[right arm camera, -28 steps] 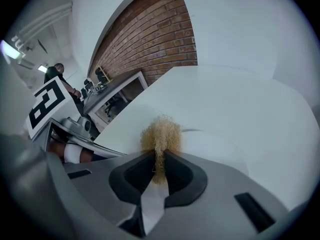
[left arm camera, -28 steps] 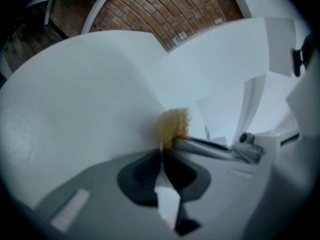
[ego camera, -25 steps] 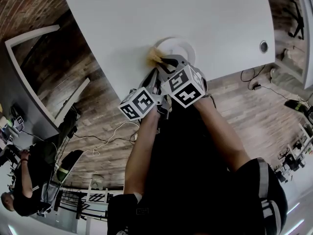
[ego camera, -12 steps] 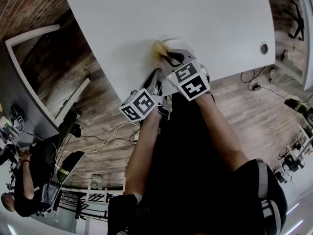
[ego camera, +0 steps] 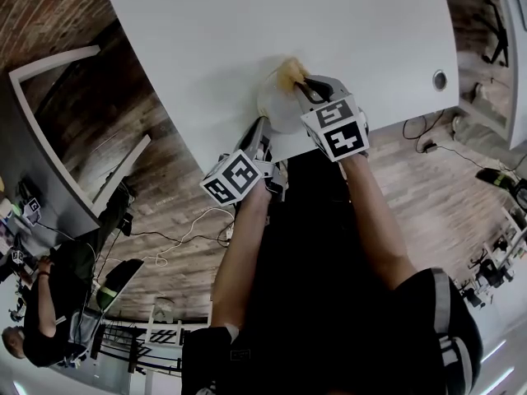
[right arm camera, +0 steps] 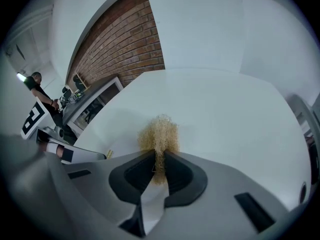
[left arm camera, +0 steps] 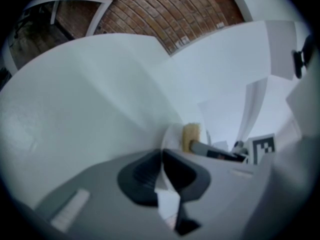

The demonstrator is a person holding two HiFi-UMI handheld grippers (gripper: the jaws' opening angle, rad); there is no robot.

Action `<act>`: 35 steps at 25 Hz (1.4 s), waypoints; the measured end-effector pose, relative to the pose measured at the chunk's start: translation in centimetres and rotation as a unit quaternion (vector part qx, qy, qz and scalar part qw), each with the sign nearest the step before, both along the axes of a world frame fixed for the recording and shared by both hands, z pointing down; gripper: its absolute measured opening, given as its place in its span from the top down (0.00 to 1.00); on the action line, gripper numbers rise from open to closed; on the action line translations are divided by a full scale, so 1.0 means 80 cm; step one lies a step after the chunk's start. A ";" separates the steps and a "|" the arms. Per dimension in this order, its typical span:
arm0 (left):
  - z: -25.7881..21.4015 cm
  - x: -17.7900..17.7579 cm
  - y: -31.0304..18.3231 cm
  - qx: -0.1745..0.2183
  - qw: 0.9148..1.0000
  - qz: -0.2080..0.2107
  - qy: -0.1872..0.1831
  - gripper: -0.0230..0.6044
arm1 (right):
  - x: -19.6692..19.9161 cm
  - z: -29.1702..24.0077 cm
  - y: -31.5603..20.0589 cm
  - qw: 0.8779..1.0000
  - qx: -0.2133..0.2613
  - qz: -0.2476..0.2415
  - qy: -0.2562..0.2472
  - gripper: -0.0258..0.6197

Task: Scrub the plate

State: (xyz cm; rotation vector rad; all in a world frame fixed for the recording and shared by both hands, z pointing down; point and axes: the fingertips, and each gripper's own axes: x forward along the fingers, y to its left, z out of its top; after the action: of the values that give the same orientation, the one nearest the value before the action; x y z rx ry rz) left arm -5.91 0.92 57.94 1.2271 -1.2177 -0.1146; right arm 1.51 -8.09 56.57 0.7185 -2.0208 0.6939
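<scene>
**Q:** What is the left gripper (left arm camera: 161,156) doing?

**A:** It acts as a fixture. Its jaws are closed on the near rim of the round white plate (ego camera: 276,109). The plate rests on the white rectangular table (ego camera: 247,23), close to the edge nearest the operator. The clamp most likely stops the plate from sliding or turning under side load.

**Q:** And the right gripper (right arm camera: 160,159)?

**A:** It acts as the tool holder. Its jaws are clamped on a straw-coloured fibrous scouring pad (right arm camera: 159,131). The tuft projects beyond the jaw tips, so the fibres, not the hard jaws, would meet the plate.

**Q:** Where is the pad?

**A:** In the head view it sits at the plate's far rim, opposite the left gripper's hold. Whether it is pressing on the surface cannot be confirmed.

**Q:** Why are the grippers on opposite sides?

**A:** This is a judgement. The arrangement leaves the plate's face open between the two grippers. Strokes drawn toward the held rim would load the clamp rather than push the plate away from it.

**Q:** What is the main hazard?

**A:** The plate is near the table edge. If the rim hold slipped during a stroke, the plate could go off the table.
</scene>
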 end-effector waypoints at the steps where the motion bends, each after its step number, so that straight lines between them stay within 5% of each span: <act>1: 0.000 0.001 0.000 -0.001 1.000 0.000 -0.001 0.93 | 0.009 -0.001 0.000 1.000 0.001 0.006 0.006 0.89; 16: 0.006 0.008 -0.006 0.000 1.000 0.015 -0.001 0.92 | 0.082 -0.012 0.026 0.998 0.000 0.063 0.032 0.89; 29: 0.001 0.003 -0.009 -0.005 0.999 0.038 -0.019 0.82 | 0.053 -0.047 0.066 0.998 0.017 0.065 -0.005 0.89; 35: -0.041 -0.020 -0.014 0.030 0.996 0.051 -0.062 0.80 | 0.043 -0.068 0.063 0.996 0.040 0.073 -0.022 0.89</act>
State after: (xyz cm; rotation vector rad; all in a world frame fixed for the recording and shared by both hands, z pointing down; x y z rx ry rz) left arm -7.53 -0.23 54.68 1.3625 -1.2628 0.0010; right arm 4.93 -3.04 51.10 0.9114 -2.0601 0.7215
